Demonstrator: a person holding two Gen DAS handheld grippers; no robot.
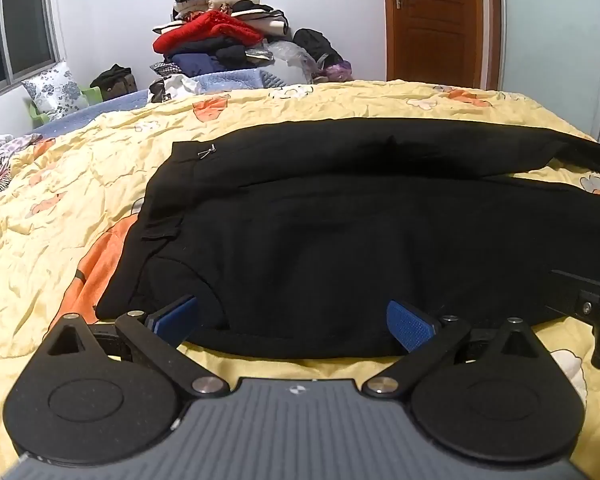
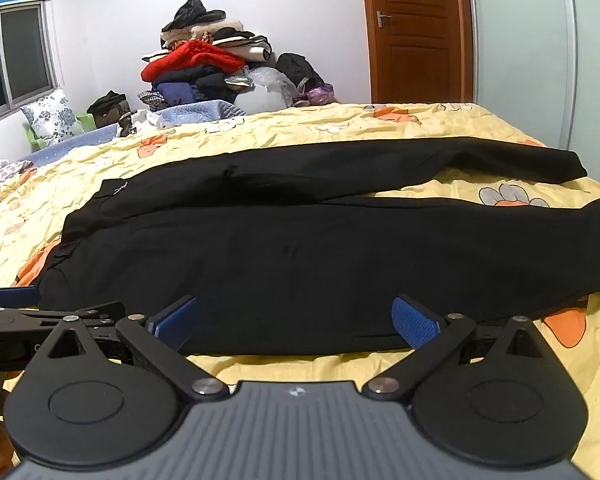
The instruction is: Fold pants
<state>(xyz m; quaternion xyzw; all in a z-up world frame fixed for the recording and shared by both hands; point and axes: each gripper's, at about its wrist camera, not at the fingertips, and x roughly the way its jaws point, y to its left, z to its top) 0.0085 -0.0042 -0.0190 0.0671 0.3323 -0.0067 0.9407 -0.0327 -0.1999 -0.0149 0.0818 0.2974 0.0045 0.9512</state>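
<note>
We see the black pants (image 1: 340, 232) spread flat across the middle of the frame on a yellow flowered bedspread (image 1: 60, 208), waistband toward the left, the two legs running off to the right. In the left wrist view, the left gripper (image 1: 294, 322) sits at the bottom centre with its blue pads (image 1: 410, 326) spread wide, holding nothing; the near edge of the pants lies just ahead, between the pads. In the right wrist view, the right gripper (image 2: 294, 322) is likewise spread and empty at the bottom centre, with the near pant leg's edge (image 2: 300, 344) between its fingers. A pile of clothes (image 2: 204, 64) stands in the upper centre, a wooden door (image 2: 412, 28) at upper right.
</note>
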